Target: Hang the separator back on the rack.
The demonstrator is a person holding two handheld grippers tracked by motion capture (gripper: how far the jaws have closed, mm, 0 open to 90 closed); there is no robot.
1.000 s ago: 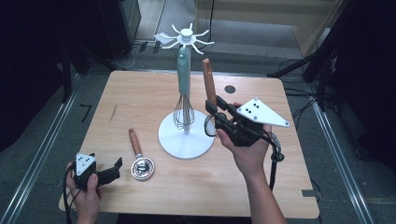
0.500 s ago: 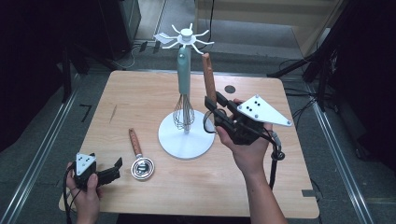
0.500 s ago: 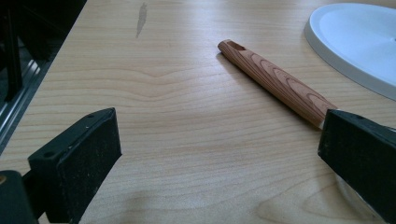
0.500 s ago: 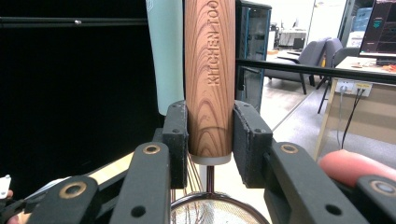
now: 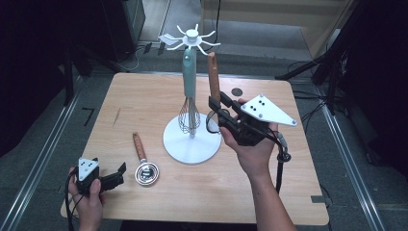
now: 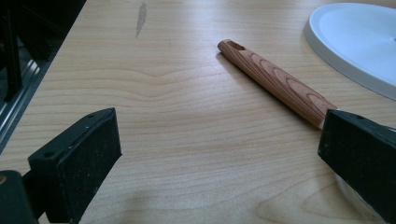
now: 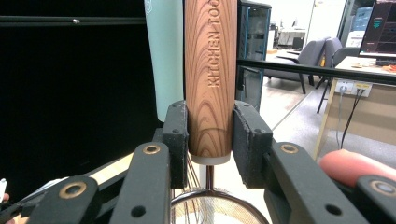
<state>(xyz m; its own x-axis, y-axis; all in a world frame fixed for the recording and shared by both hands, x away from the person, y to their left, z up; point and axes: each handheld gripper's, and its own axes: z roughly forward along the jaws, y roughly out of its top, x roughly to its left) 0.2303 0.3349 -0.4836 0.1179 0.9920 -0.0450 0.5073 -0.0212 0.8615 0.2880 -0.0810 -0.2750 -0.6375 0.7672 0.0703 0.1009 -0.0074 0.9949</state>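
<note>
My right gripper (image 5: 216, 108) is shut on the wooden handle (image 5: 213, 79) of a small sieve and holds it upright beside the white hanging rack (image 5: 191, 36). In the right gripper view the pads clamp the handle's lower end (image 7: 210, 79), with the sieve's wire ring (image 7: 210, 205) below. A teal-handled whisk (image 5: 187, 72) hangs from the rack just left of it. My left gripper (image 5: 115, 175) rests open at the table's front left. Its jaws (image 6: 219, 154) stand wide apart, pointing at a second wooden-handled metal scoop (image 5: 146, 172) lying flat, handle (image 6: 280, 84) angled away.
The rack's round white base (image 5: 191, 139) sits mid-table, and its edge (image 6: 359, 42) lies close to the lying scoop. A small dark disc (image 5: 236, 92) lies at the back right. The table's left edge drops to a metal rail (image 5: 43, 159).
</note>
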